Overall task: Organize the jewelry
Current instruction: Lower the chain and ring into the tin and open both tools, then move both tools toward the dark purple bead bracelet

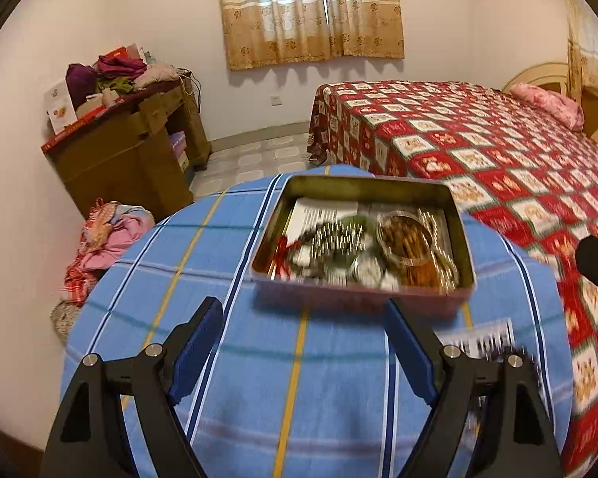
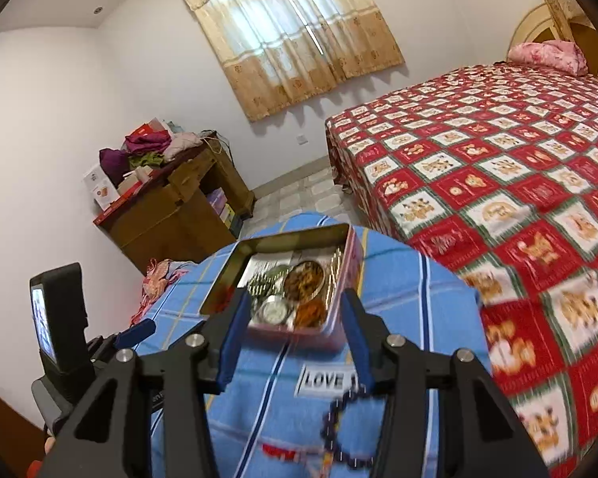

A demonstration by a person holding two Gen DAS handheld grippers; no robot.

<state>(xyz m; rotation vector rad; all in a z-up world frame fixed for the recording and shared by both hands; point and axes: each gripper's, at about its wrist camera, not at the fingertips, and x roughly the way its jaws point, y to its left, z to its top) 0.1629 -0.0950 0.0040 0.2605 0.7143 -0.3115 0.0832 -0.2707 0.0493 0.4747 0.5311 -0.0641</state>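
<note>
While we hover over the blue striped cloth (image 1: 227, 358), our left gripper (image 1: 303, 350) comes first on the left, jaws spread wide and nothing between them, only bare cloth below. Straight ahead of it, just past the fingertips, sits the open tin (image 1: 362, 290), its long side lying across our line of sight. Moving right, our right gripper (image 2: 295, 338) hangs with its jaws parted about halfway and empty too; in its own view the near corner of the tin shows between the fingers, but they stand apart from the walls, not gripping.

What the next move turns on, we reckon, is the dark bead bracelet (image 2: 349, 430): it lies loose on the cloth, outside the tin, on the near side, low by the right gripper's right finger and just beside a printed card (image 2: 327, 378). So the right hand looks the nearer one, and it would have to pull back and dip to reach it.

Inside the tin we see a heap: a clear bangle (image 1: 406, 239) around something brown, pale bead strands (image 1: 335, 239), a red ribbon (image 1: 285, 253), a small round silver piece (image 1: 368, 269), printed paper (image 1: 319, 211) underneath. Blur hides finer detail
</note>
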